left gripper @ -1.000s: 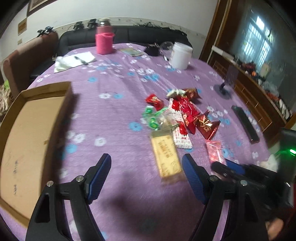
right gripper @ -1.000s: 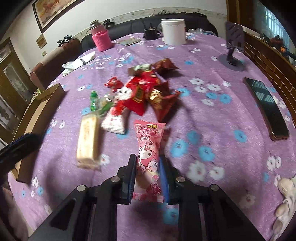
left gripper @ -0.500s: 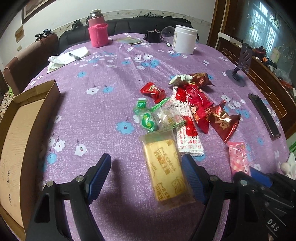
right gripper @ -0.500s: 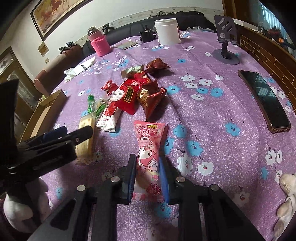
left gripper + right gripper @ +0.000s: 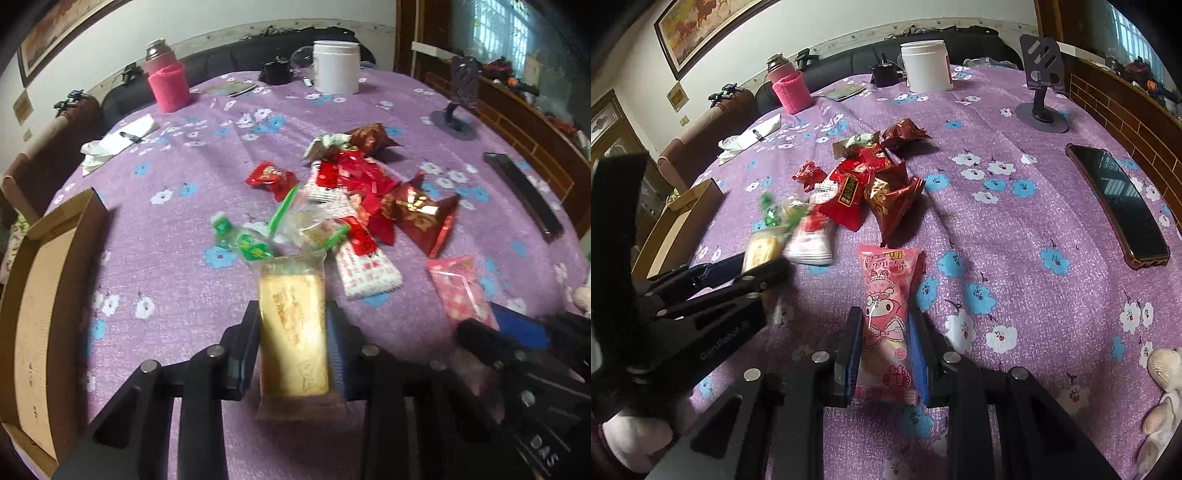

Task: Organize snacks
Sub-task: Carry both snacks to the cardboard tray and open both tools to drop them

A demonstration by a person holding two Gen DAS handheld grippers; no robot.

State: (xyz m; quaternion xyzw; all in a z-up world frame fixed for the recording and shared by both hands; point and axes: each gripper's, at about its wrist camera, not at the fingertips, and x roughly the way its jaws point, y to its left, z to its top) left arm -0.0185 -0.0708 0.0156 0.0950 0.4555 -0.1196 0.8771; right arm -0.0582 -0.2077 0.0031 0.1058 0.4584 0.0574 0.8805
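My left hand-held gripper (image 5: 293, 347) is closing on the yellow biscuit pack (image 5: 293, 325), which lies lengthwise between the jaws on the purple flowered surface (image 5: 166, 240); the pads look to be right against the wrapper's sides, though blur there keeps me from being sure they press firmly yet. My right hand-held gripper (image 5: 884, 354) is pinching the pink cartoon snack pack (image 5: 886, 317) near its lower end, with the pack's top reaching forward over the cloth.

As for progress, I judge the sorting has barely started. The cardboard box (image 5: 40, 295) at my left edge shows a bare brown floor in the part I can see, so nothing appears to be stowed in it. The rest of the snacks sit in a loose heap in the middle: the green-wrapped candies (image 5: 251, 240), a white and red packet (image 5: 369, 269), several red packets (image 5: 354, 181), the dark red foil pouch (image 5: 421, 218), and a brown pouch (image 5: 369, 136) at the far end. That leaves these two packs to carry over, then the whole heap to clear piece by piece.
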